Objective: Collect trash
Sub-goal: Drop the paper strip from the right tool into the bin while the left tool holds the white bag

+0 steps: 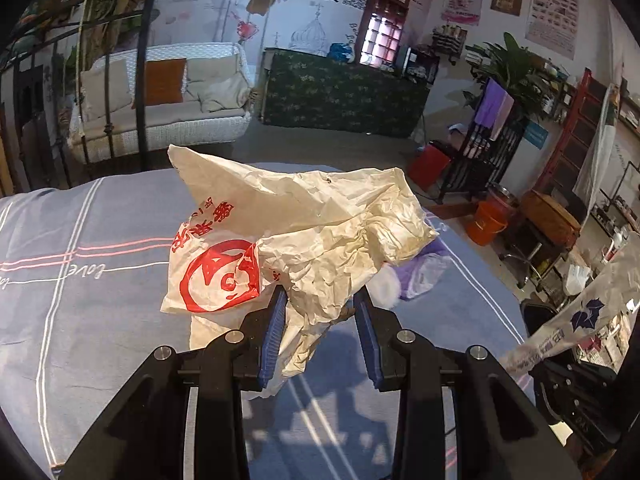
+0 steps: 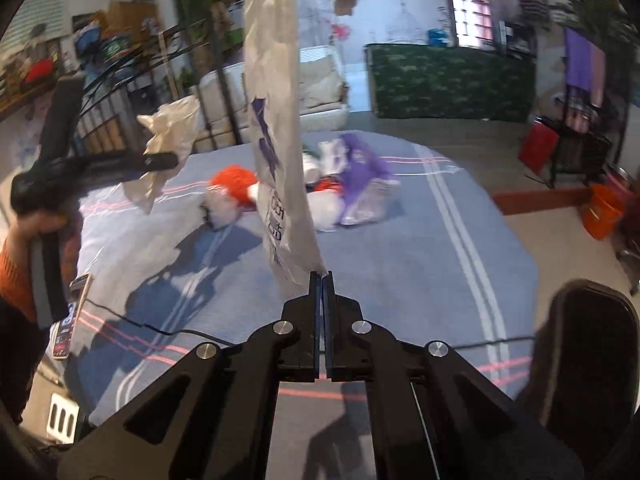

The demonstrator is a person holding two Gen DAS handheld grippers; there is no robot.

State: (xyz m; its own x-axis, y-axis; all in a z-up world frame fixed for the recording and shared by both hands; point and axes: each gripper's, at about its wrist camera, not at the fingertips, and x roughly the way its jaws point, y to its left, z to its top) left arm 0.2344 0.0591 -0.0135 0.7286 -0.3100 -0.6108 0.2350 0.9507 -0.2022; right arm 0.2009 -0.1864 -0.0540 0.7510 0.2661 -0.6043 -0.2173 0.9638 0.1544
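Covering the bed, striped blue sheet (image 2: pixel 400 260) (cluttered shop room); left jaws gripping crumpled paper bag (image 1: pixel 304 240), right jaws clamping white plastic bag (image 2: pixel 276 120).

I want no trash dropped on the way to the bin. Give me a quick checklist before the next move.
1. Left gripper grips the crumpled paper bag: ok.
2. Right gripper shut on the white plastic bag: ok.
3. Both items lifted off the striped cloth: ok.
4. Trash left on the cloth, the purple bag and orange wad: not ok.
5. Black bin open to receive: cannot tell.
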